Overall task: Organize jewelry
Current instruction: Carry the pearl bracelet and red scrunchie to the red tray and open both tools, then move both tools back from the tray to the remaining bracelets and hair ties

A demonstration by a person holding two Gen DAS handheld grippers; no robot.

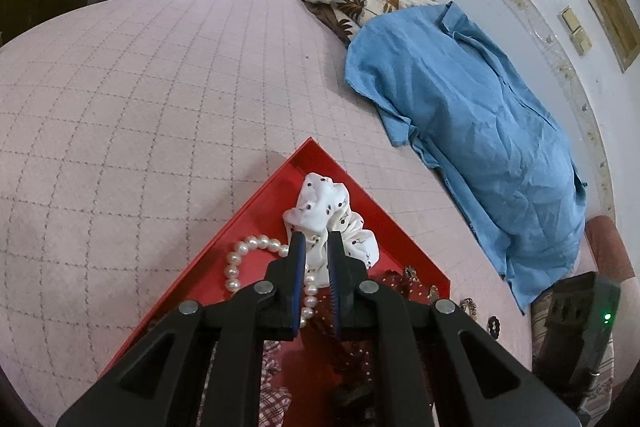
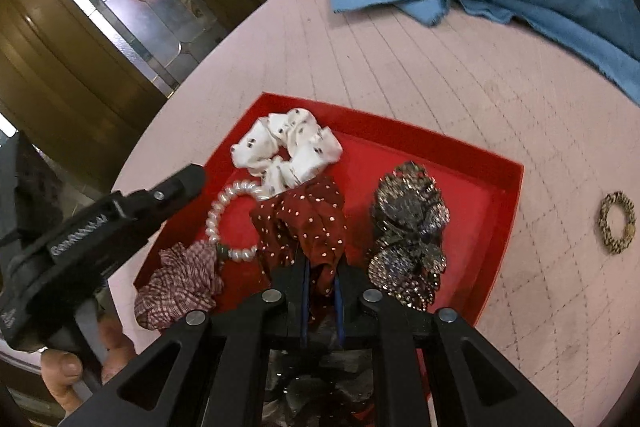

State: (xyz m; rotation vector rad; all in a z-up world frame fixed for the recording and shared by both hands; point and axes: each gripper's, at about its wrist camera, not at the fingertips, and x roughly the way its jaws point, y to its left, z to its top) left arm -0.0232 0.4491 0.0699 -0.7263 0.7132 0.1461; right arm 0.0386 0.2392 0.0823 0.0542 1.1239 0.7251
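**Q:** Jewelry first: where is it all?

**A:** Most of it is in the red tray (image 2: pixel 400 121) on the bed (image 2: pixel 440 67), in the lower middle of my right view. A woven ring (image 2: pixel 604 227) lies out on the cover at the right edge, well apart from the tray. In my left view, two small ornaments (image 1: pixel 469 307) also sit on the cover, just beyond the tray's lower right corner.

**Q:** Which step are you on?

**A:** Gathering, I'd judge, and well along. My right claw (image 2: pixel 322 267) is narrow, with a fold of the red scrunchie (image 2: pixel 304 219) between its fingers. It looks pinched there, low over the tray. My left claw (image 1: pixel 317 239) is drawn narrow too and holds nothing. It hangs over the tray's left side, with the white scrunchie (image 2: pixel 288 147) showing past its tips.

**Q:** And the next move?

**A:** Probably let the red scrunchie go where it lies, then reach right for the woven ring. That ring lies flat on soft quilting, so I'd want the claw wide and coming down steeply, one finger through the hole.

**Q:** Give me a count.

**A:**
- One tray.
- Three scrunchies: white, red, and a checked scrunchie (image 2: pixel 176 287) at the tray's lower left.
- One pearl bracelet (image 2: pixel 211 223), touching the white and checked ones.
- One sparkly heap (image 2: pixel 408 227) on the tray's right side. I can't tell how many pieces are in it.
- One woven ring and two ornaments left on the cover.
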